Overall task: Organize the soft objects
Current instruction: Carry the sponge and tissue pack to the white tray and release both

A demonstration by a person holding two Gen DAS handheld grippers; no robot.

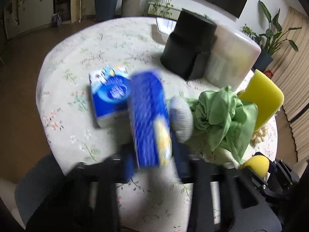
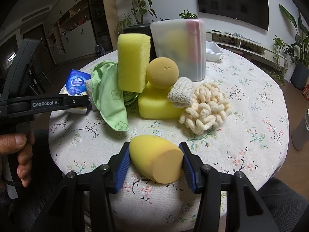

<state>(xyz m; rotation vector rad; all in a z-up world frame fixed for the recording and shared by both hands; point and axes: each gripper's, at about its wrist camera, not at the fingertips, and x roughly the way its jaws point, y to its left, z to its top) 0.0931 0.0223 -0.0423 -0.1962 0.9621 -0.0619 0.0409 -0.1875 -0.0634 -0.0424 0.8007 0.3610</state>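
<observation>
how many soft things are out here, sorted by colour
Yellow: 4 – upright sponge, flat sponge, ball, egg-shaped sponge in the right gripper
Blue: 2 – tissue pack; tissue pack in the left gripper
Green: 1 – cloth
Cream: 2 – knitted pad, chenille mat
Total: 9

The blue tissue pack (image 1: pixel 149 119) between the left fingers (image 1: pixel 126 166) is smeared by motion blur, and its print cannot be read. Whether the pads press on it cannot be told. Contents of the frosted container (image 2: pixel 179 48) beyond the right fingers (image 2: pixel 123 164) are seen only as dim shapes. The tabletop (image 2: pixel 251 116) is cut off behind the fingers.
</observation>
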